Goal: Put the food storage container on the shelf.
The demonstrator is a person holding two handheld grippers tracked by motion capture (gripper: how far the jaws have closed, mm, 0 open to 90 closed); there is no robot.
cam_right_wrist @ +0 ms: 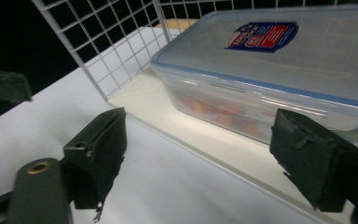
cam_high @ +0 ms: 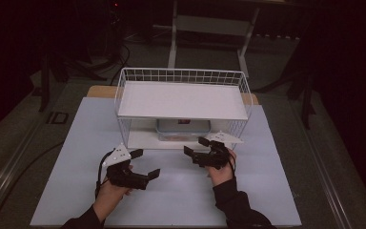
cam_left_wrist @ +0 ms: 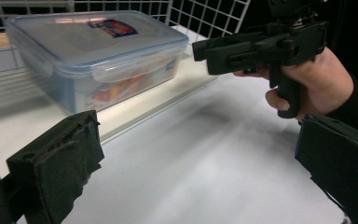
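A: Black jaws on both, nothing in either. Left gripper is spread wide on the mat, nearest the person, well short of the rack. Empty.

B: And the right one?

A: Right gripper is just in front of the rack's lower shelf, jaws wide apart, nothing between the pads. In its own view they frame the box but stand clear of it.

B: Where's the box?

A: On the rack's lower shelf, under the top shelf, roughly centred. Clear plastic, blue-edged lid with a red-blue label, something orange inside. Lid looks clipped on. Sits flat.

B: So progress?

A: My read: either box has been set in the rack and the release is done, or it's a reach before a pull-out. Can't tell which from this alone. If it's placing, what's left is clearing the hands from the rack. If fetching, the grasp hasn't begun.

B: Beyond the rack?

A: Dark floor, a table frame, cables. Nothing relevant.
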